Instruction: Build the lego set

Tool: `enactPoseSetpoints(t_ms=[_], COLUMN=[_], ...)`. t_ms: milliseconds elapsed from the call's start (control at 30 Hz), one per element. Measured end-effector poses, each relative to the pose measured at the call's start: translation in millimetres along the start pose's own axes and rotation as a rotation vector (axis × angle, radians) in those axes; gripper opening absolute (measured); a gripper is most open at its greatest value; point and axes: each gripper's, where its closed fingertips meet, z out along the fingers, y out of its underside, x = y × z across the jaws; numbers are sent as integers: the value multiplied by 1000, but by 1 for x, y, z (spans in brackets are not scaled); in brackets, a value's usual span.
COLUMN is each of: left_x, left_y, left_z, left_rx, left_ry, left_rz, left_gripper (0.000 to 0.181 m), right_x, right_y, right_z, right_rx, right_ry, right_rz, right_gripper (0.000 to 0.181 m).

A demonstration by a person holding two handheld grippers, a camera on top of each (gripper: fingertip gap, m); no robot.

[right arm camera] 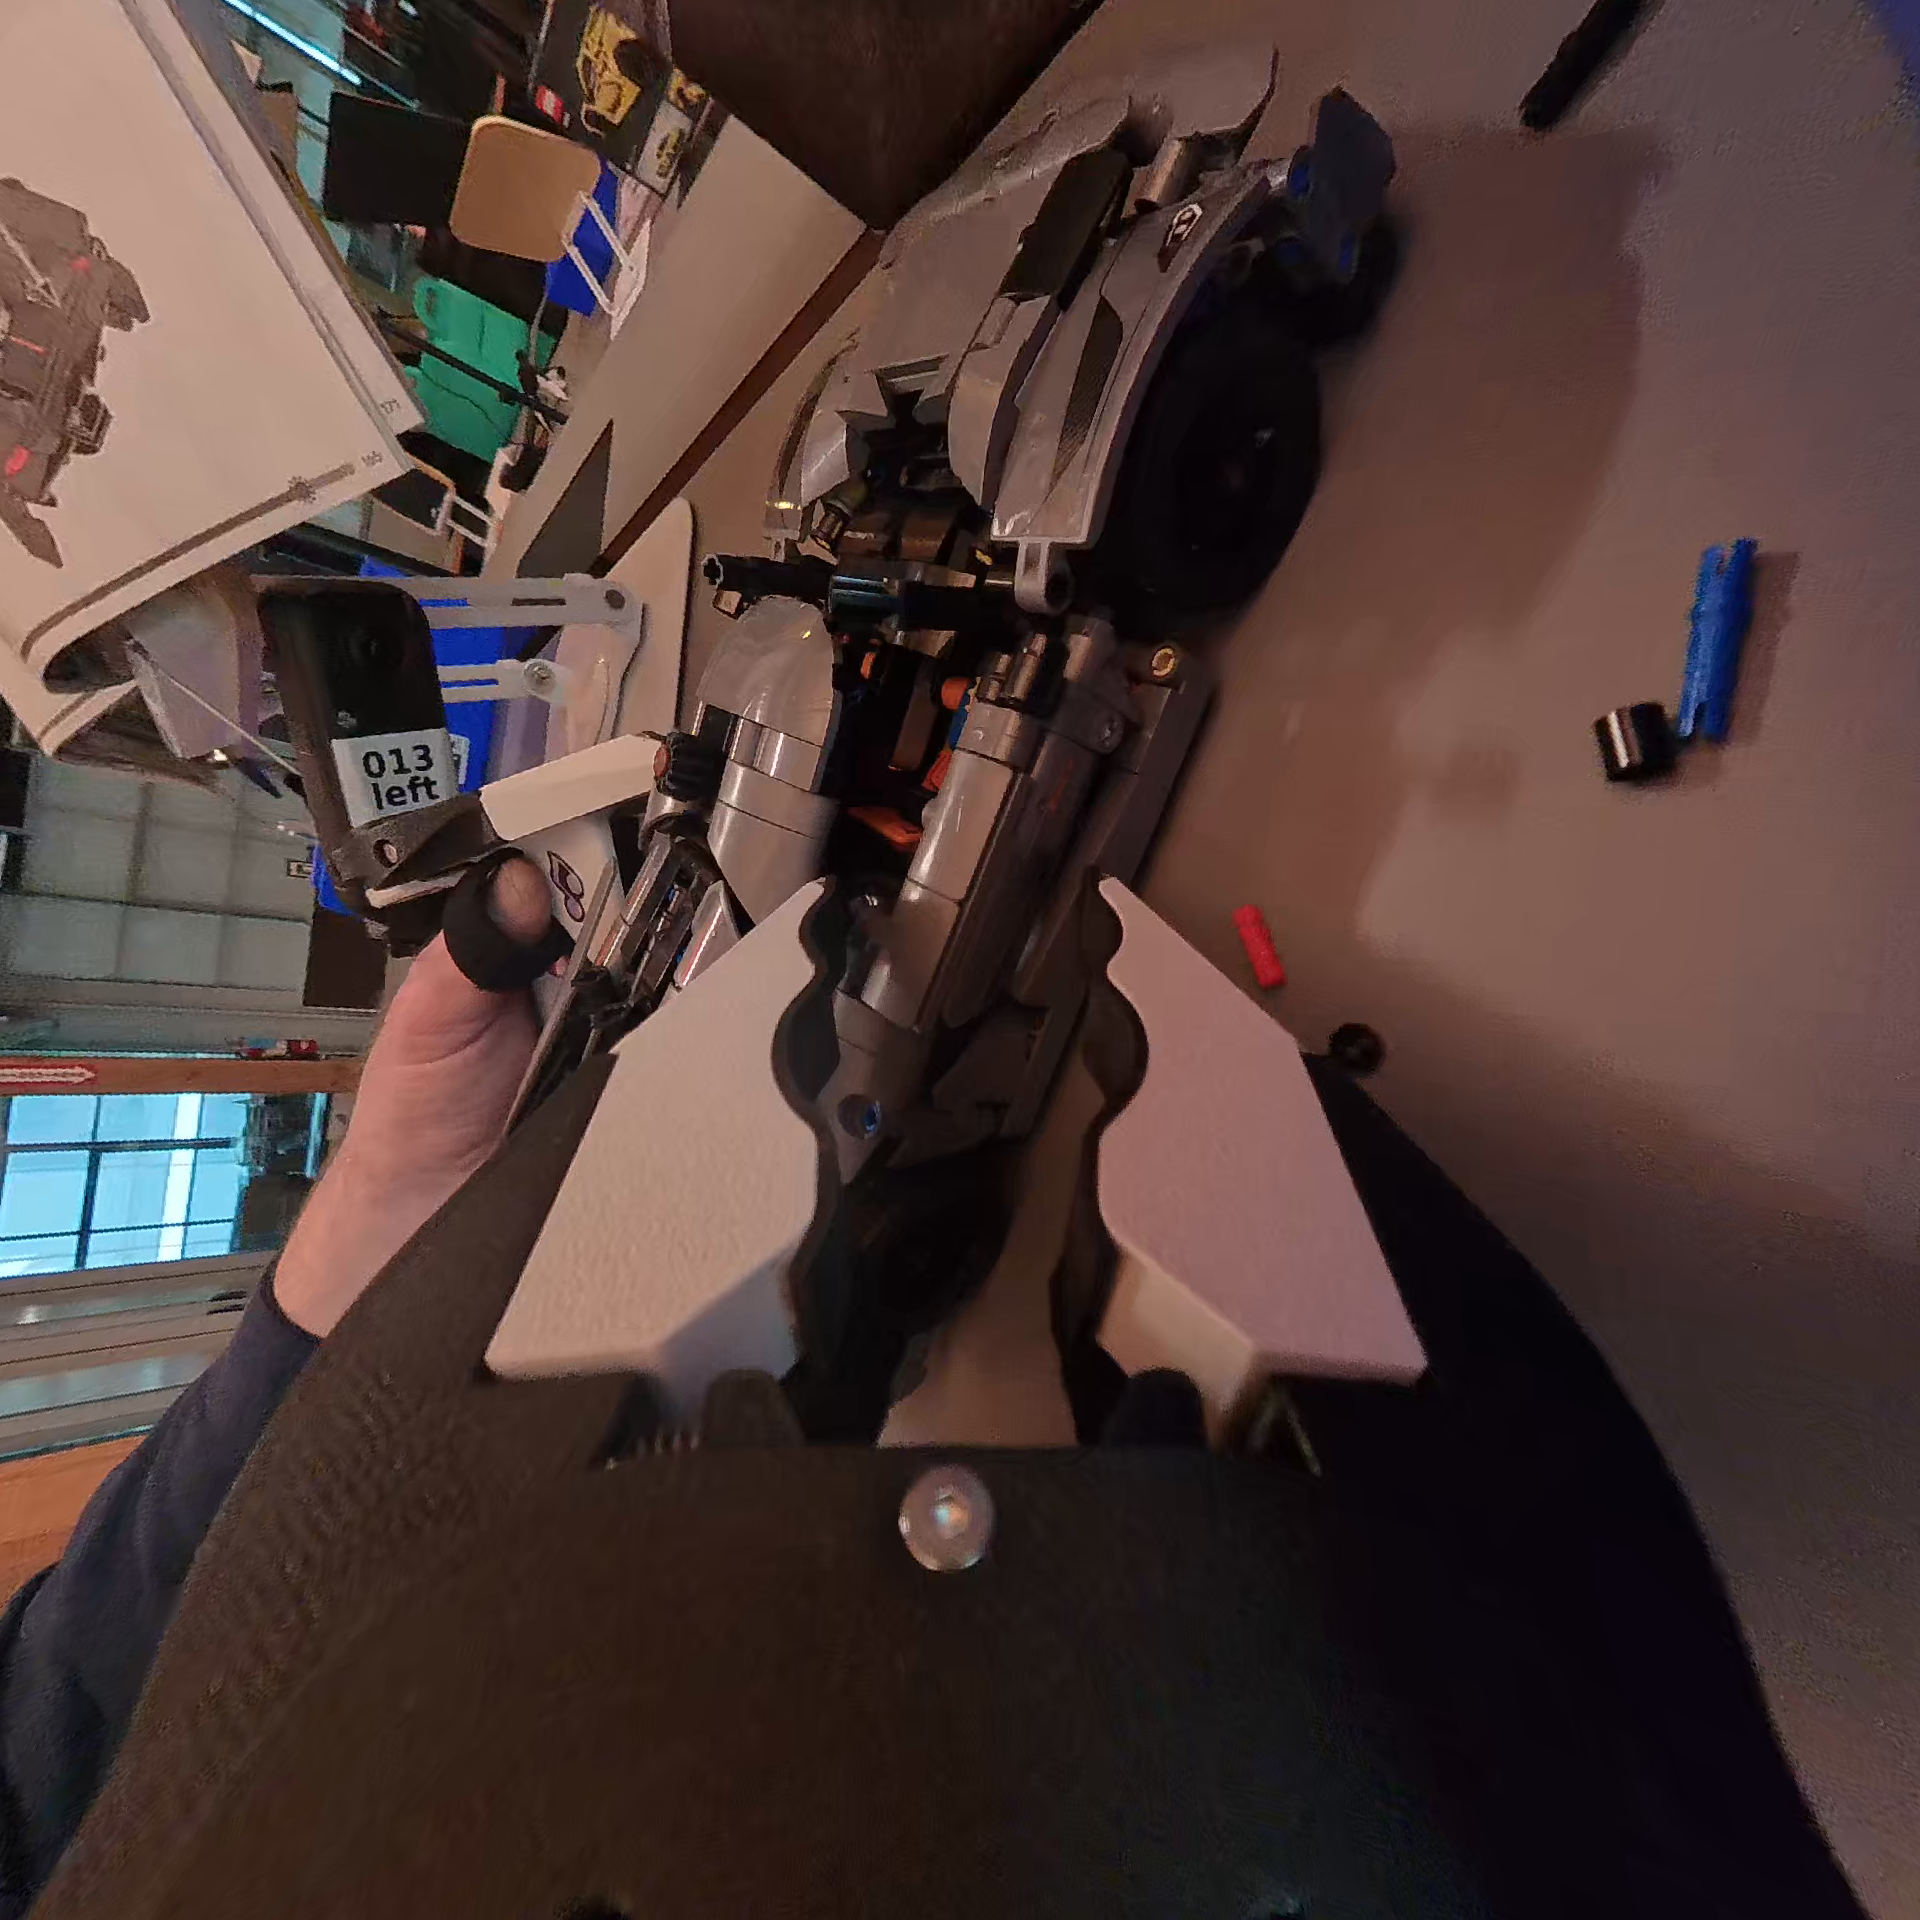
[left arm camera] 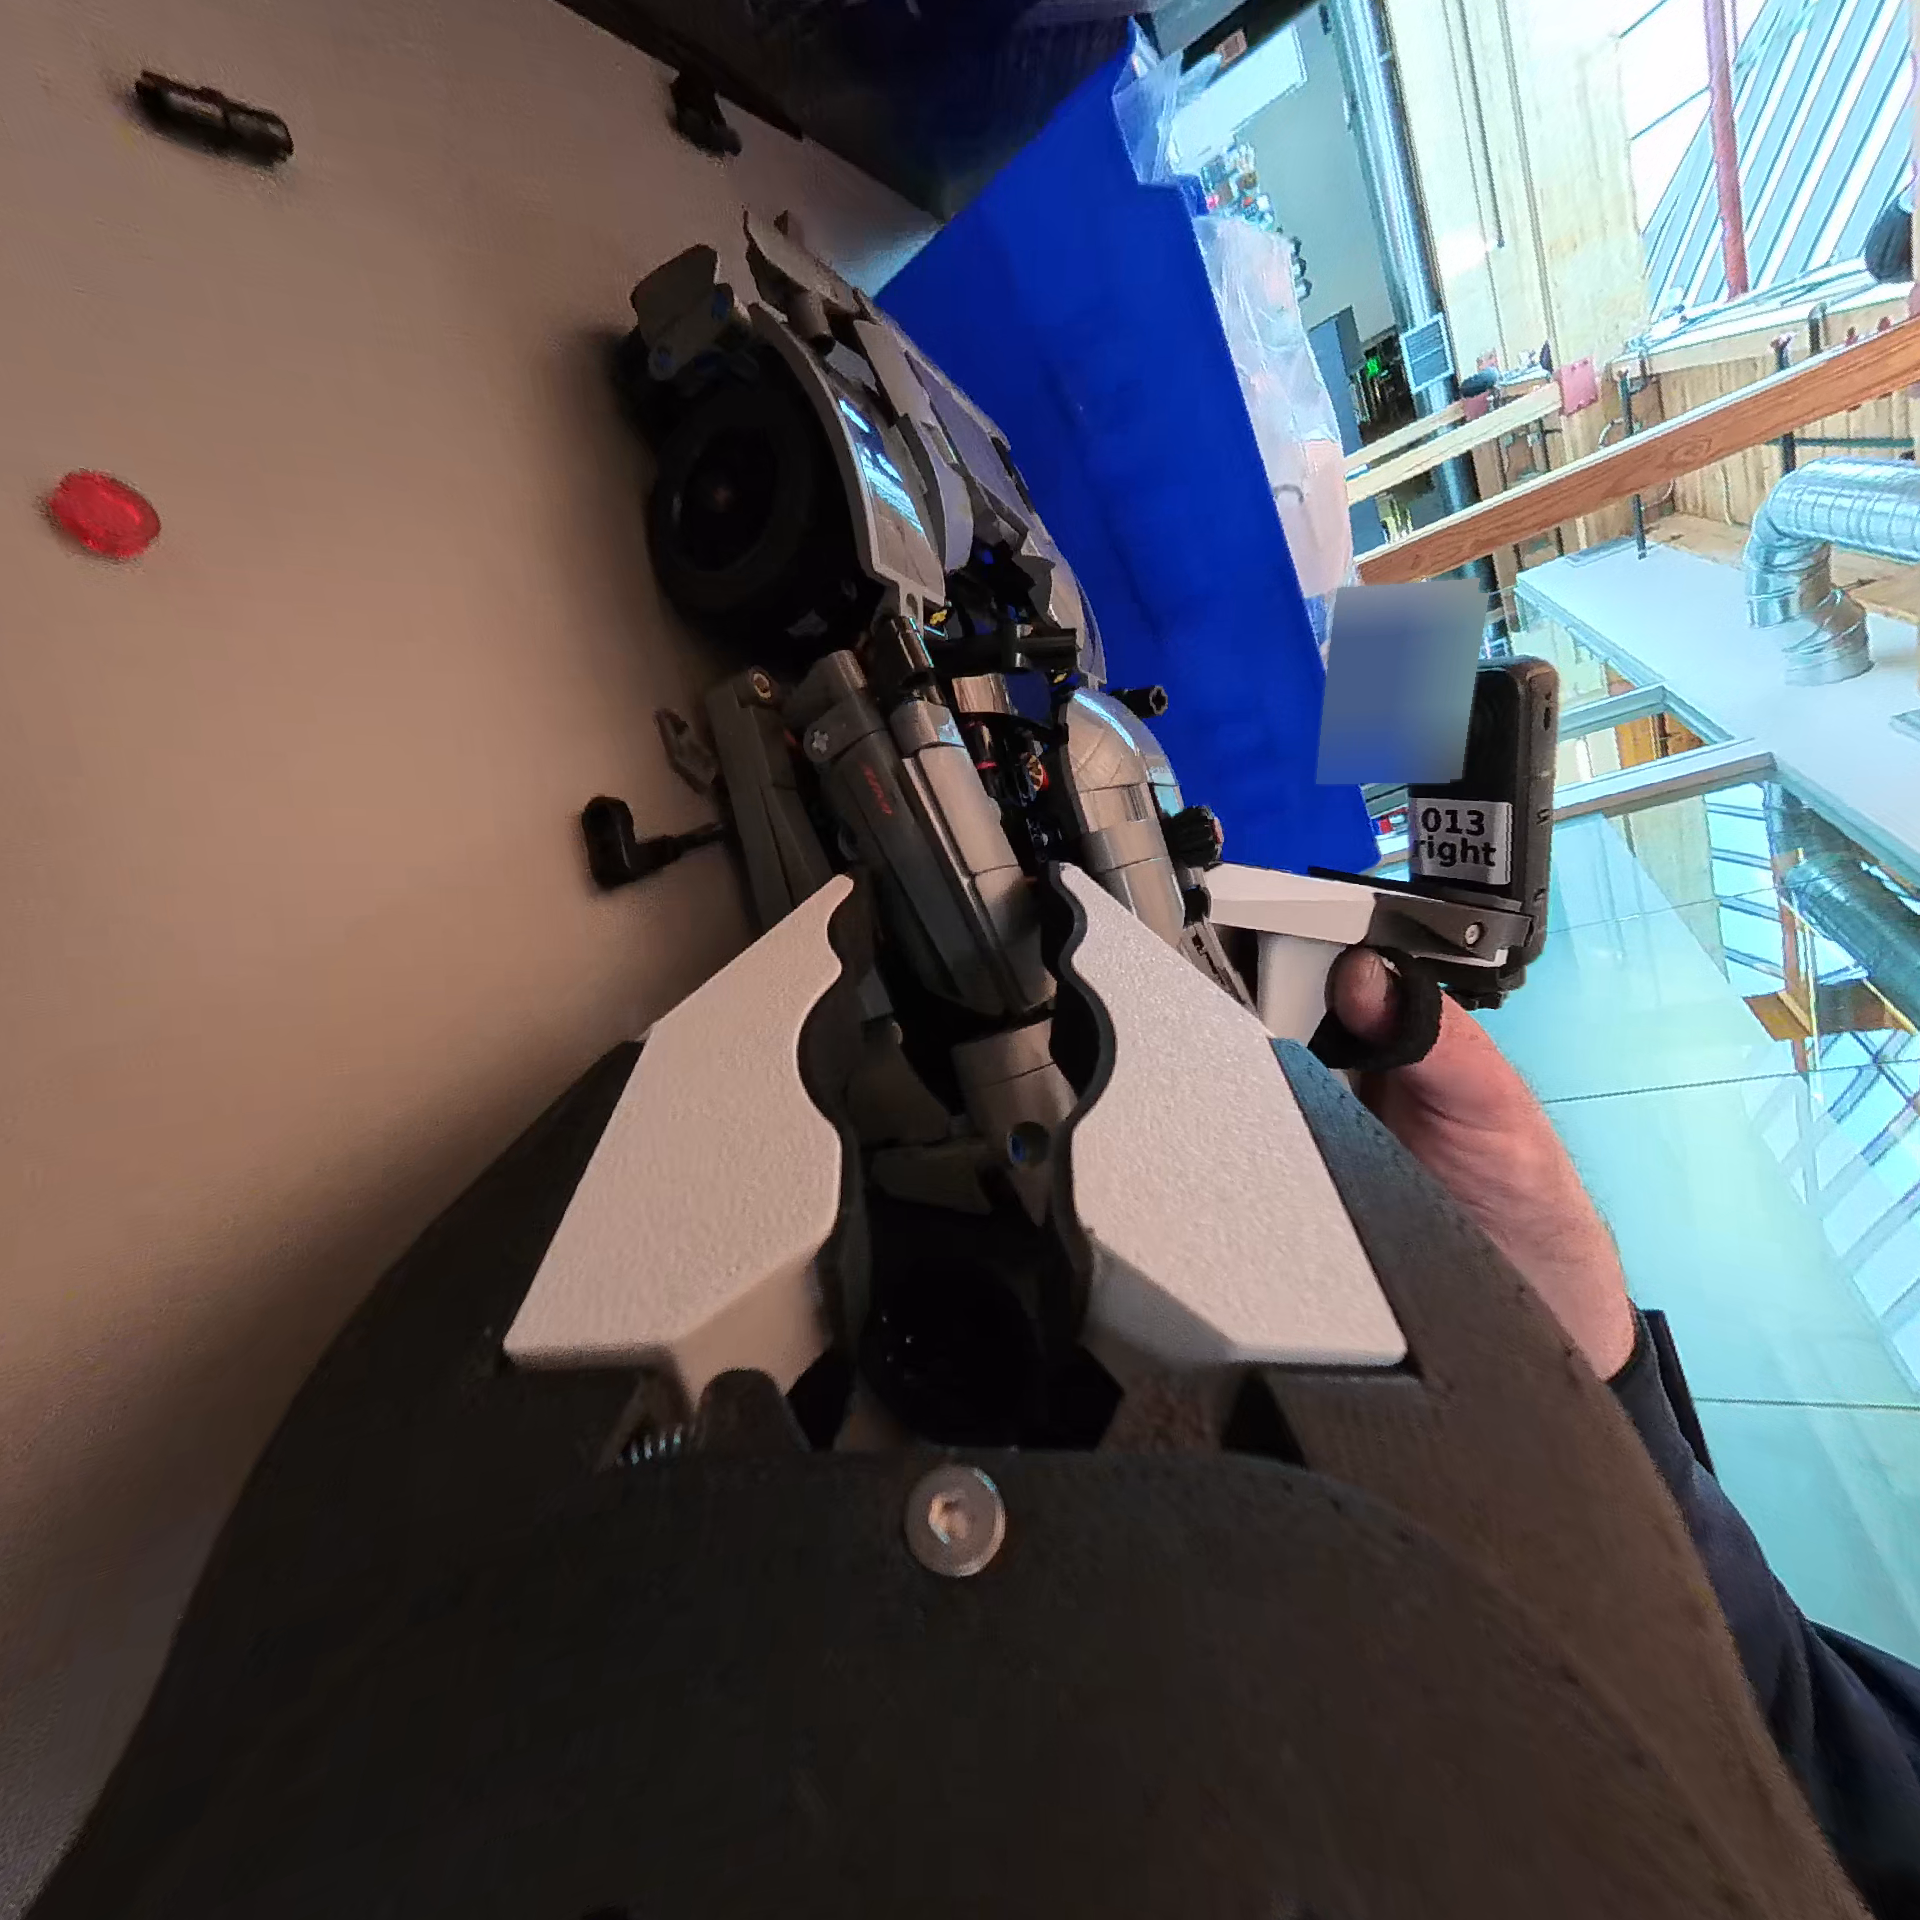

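Observation:
A grey and black lego car (left arm camera: 914, 582) stands on the pale table (left arm camera: 364, 727), with one black wheel (left arm camera: 743, 509) facing it. My left gripper (left arm camera: 954, 881) has its white fingers (left arm camera: 748, 997) closed around the car's grey side panel. In the right wrist view my right gripper (right arm camera: 964, 885) clasps the same car (right arm camera: 1039, 520) from the other side, fingers (right arm camera: 1205, 1039) against its grey body. Each gripper shows in the other's view, held by a hand: the right one (left arm camera: 1299, 914), the left one (right arm camera: 582, 790).
Loose parts lie on the table: a red translucent piece (left arm camera: 104, 514), black pieces (left arm camera: 213, 116) (left arm camera: 613, 842), a blue piece (right arm camera: 1720, 639), a small black piece (right arm camera: 1636, 740), a red pin (right arm camera: 1259, 945). An open instruction booklet (right arm camera: 187, 312) and a blue bin (left arm camera: 1122, 468) stand beyond the car. The small black piece (right arm camera: 1636, 740) is about 8 cm from my right fingertips and 20 cm from my left.

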Motion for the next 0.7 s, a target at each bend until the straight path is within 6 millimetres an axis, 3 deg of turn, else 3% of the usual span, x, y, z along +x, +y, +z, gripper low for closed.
enactPoseSetpoints(t_ms=[133,267,400,700], left_x=[1,-3,-7,-3], left_y=[11,8,14,14], left_z=[-8,-16,-7,-4], left_rx=[-20,5,-33,-37], left_ry=[-23,-17,-30,12], left_rz=[34,12,14,-46], left_gripper=[29,28,38,35], right_x=[-2,6,5,2], right_y=[8,8,15,14], right_z=[-5,-5,3,7], right_rx=[9,17,-37,-36], right_ry=[6,70,39,-19], right_rz=[-16,-49,-16,49], right_gripper=[38,48,58,52])
